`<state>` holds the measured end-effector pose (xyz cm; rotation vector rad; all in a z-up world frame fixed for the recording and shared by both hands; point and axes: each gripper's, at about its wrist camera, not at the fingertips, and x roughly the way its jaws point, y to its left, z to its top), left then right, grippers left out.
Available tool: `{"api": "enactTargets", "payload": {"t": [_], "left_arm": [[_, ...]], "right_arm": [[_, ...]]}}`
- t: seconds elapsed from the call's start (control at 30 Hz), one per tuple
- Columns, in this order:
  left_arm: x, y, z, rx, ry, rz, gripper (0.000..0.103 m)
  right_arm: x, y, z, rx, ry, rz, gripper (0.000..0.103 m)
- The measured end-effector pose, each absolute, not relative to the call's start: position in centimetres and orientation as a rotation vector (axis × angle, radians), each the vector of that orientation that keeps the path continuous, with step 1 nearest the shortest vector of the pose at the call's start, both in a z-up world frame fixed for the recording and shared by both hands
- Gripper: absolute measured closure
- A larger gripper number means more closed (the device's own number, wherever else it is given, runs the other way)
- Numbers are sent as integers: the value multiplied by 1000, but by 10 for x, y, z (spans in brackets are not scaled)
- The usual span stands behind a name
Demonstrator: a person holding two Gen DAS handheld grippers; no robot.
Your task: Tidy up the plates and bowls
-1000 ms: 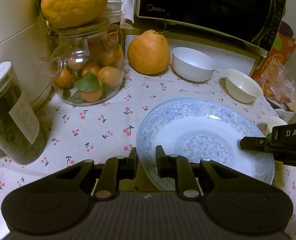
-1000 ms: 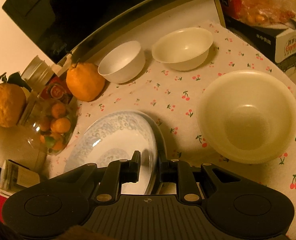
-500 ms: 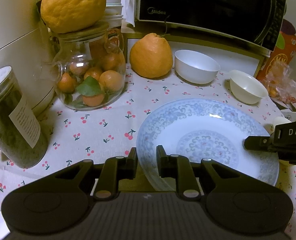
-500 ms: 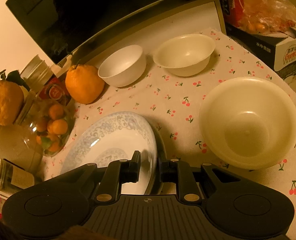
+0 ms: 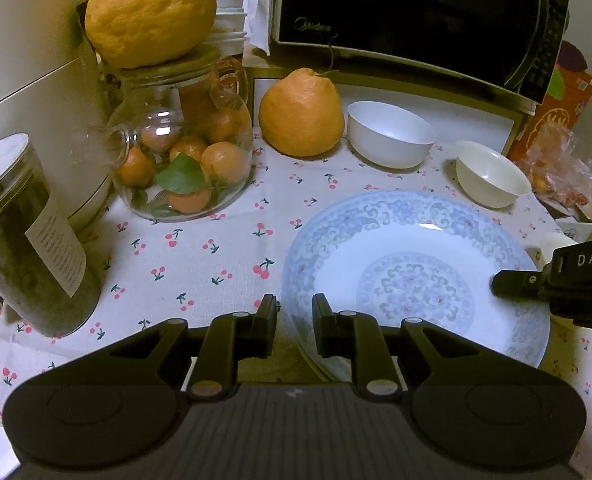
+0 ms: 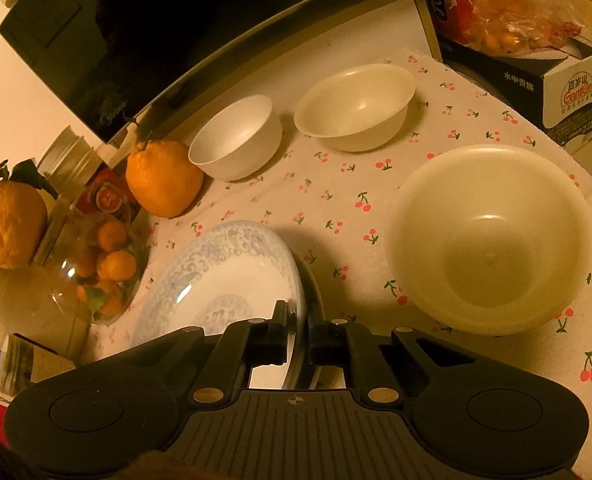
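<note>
Lifting the plate (image 5: 416, 276) cleanly depends on both grips biting evenly. It sits tilted above the worktop (image 5: 215, 248). The right gripper (image 6: 296, 332), jaws just closed, is clenched on its rim at 3 o'clock; the left gripper (image 5: 293, 320) grasps the rim at 7. Keep both level and clear the big bowl (image 6: 492, 240) at 3.

At the bottom centre of the frame the right gripper (image 6: 297, 334) has just closed its jaws onto the rim of the blue-patterned plate (image 6: 215, 280). A large cream bowl (image 6: 490, 240) fills the right side. Two smaller bowls, white (image 6: 235, 136) and cream (image 6: 356, 106), sit at upper centre on the cherry-print cloth (image 6: 336, 196).
</note>
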<state>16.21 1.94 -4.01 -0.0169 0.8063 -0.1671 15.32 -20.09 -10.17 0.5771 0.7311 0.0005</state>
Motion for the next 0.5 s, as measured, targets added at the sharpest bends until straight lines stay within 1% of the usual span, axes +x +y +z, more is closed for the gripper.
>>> {"api": "enactTargets", "payload": {"t": [0.1,0.23,0.27,0.33,0.5], "left_arm": [[163,24,-41,-56,829,-167,79],[165,25,-45,-89,860,-181,79],[165,25,-46,-93,858,-183,80],[165,23,-45,-93,855,-182,87],[163,20,-45,-66,840,-169,87]], "right_arm": [[153,-200,-101,566,737,-1,94],[153,-200,-100,560,742,5,93],[152,-201,-100,562,743,7,93],[153,-202,-101,569,747,13,93],[154,-206,-102,603,759,24,93]]}}
